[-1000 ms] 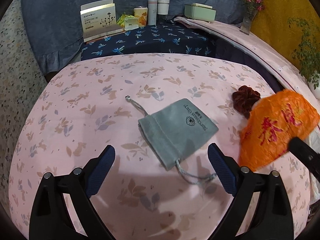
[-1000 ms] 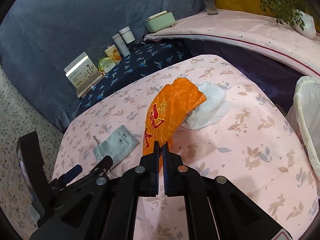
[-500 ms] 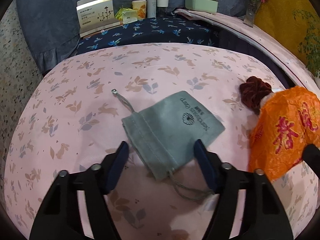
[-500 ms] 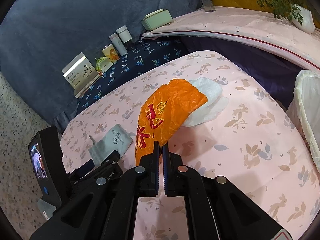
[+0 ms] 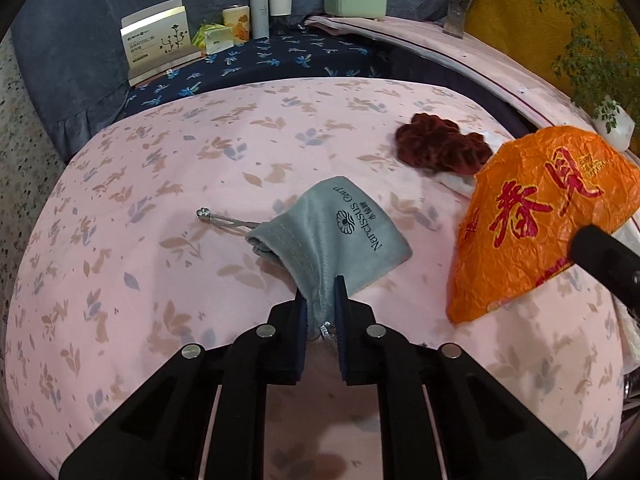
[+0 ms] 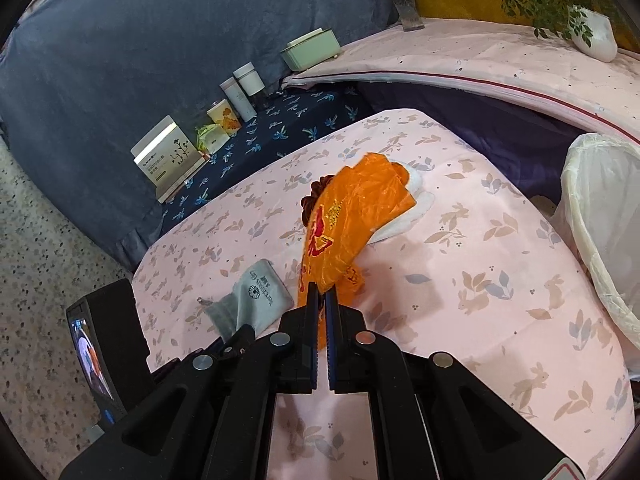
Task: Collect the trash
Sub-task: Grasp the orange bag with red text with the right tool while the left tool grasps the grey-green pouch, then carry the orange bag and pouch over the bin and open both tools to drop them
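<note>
Left wrist view: left gripper (image 5: pixel 321 295) pinching the grey pouch (image 5: pixel 340 236) at its drawstring end (pouch lifted off the pink cloth (image 5: pixel 160 184)). Right wrist view: right gripper (image 6: pixel 320 308) clamped on the orange bag (image 6: pixel 352 216), white bin (image 6: pixel 600 216) nearby.

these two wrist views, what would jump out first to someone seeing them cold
The crinkled orange plastic bag with red characters stands out most, pinched in the right tongs and lifted over the pink floral cloth. Next is the grey drawstring pouch near the cloth's middle, its near edge clamped in the left tongs. Behind the bag lies a dark red scrunchie, and a white-lined bin waits at the right.
</note>
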Action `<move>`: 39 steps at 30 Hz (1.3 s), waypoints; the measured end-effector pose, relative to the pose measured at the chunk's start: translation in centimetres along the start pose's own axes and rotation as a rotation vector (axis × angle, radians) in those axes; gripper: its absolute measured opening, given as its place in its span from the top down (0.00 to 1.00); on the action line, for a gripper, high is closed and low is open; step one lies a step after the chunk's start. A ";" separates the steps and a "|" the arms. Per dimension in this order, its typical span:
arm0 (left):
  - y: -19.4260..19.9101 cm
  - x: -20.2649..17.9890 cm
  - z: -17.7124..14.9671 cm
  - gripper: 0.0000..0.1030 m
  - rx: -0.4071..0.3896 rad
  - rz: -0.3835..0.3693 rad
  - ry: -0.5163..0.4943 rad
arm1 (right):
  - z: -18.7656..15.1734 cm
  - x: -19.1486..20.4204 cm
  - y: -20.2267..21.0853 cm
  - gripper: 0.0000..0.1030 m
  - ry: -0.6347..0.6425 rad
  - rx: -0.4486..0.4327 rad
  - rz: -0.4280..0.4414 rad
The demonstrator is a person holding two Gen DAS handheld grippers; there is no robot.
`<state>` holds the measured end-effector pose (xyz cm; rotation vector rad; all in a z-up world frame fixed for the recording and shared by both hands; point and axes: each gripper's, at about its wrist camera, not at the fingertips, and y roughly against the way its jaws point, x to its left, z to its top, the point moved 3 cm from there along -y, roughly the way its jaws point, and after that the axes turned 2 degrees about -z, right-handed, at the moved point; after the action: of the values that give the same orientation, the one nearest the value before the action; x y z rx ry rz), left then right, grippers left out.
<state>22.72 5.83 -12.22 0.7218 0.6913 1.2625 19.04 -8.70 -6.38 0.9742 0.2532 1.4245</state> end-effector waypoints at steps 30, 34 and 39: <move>8.9 -14.9 -1.0 0.90 -0.091 -0.142 -0.195 | 1.9 -10.6 11.4 0.96 -0.157 -0.186 -0.043; 9.3 -17.7 -0.9 0.90 -0.095 -0.170 -0.236 | 2.2 -12.9 12.6 0.96 -0.182 -0.205 -0.063; 9.6 -21.3 -0.8 0.90 -0.092 -0.223 -0.280 | 2.7 -16.1 14.0 0.96 -0.211 -0.228 -0.096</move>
<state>12.89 -13.59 -3.68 0.7078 0.4671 0.9599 7.78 -26.32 -1.37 0.9030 -0.0184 1.2222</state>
